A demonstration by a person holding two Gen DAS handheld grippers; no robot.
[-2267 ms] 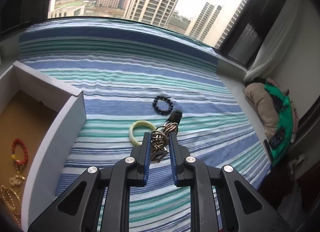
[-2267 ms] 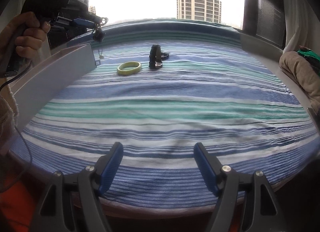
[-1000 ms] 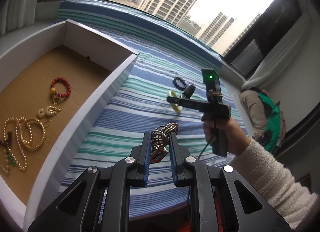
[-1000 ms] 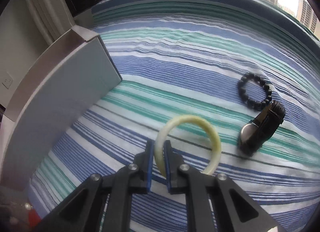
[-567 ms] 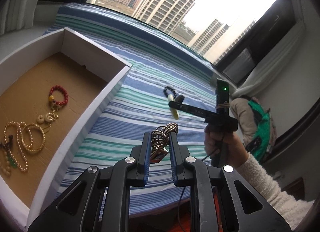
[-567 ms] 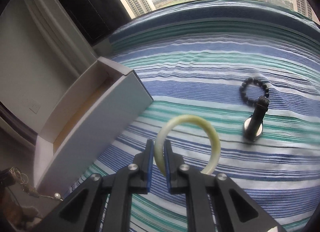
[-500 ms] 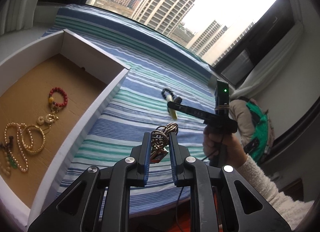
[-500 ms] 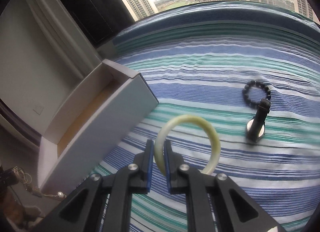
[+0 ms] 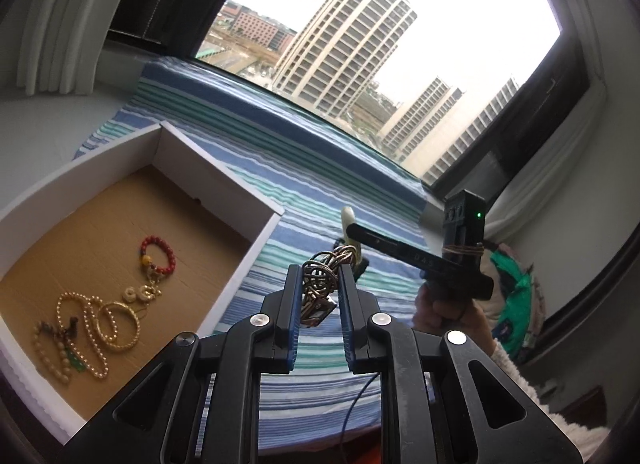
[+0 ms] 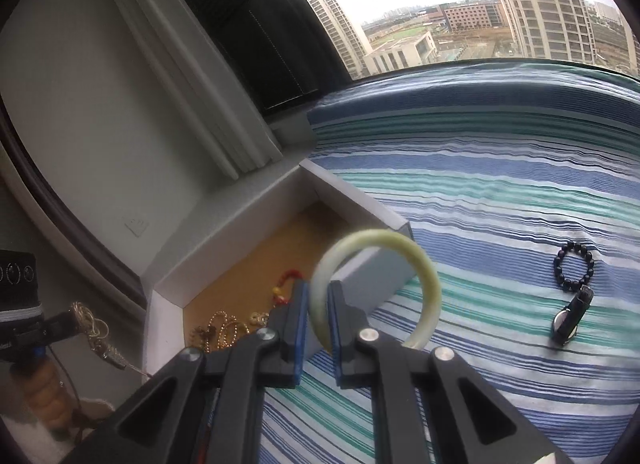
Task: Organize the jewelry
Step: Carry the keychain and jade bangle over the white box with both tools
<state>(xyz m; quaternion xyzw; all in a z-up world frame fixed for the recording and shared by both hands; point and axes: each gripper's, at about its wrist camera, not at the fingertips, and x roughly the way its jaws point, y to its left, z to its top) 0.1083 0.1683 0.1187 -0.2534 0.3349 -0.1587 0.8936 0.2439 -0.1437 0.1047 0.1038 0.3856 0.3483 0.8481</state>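
In the left wrist view my left gripper (image 9: 319, 278) is shut on a tangled metal chain (image 9: 320, 280), held in the air above the striped cloth just right of the white box (image 9: 208, 184). On the box's brown floor lie a red bead bracelet (image 9: 158, 254) and pearl strands (image 9: 96, 320). In the right wrist view my right gripper (image 10: 318, 298) is shut on a pale green bangle (image 10: 376, 235), raised over the cloth beside the box (image 10: 352, 192). A black bead bracelet (image 10: 574, 266) and a black watch (image 10: 570, 318) lie on the cloth to the right.
Blue, green and white striped cloth (image 10: 500, 192) covers the window ledge. A wall and pleated curtain (image 10: 192, 76) stand behind the box. A person's hand (image 9: 448, 312) grips the right tool, and bundled clothes (image 9: 516, 292) lie at the far right.
Both grippers have risen, each keeping its hold. The bangle has come up off the cloth and swung toward the box, whose inside now shows in the right wrist view.
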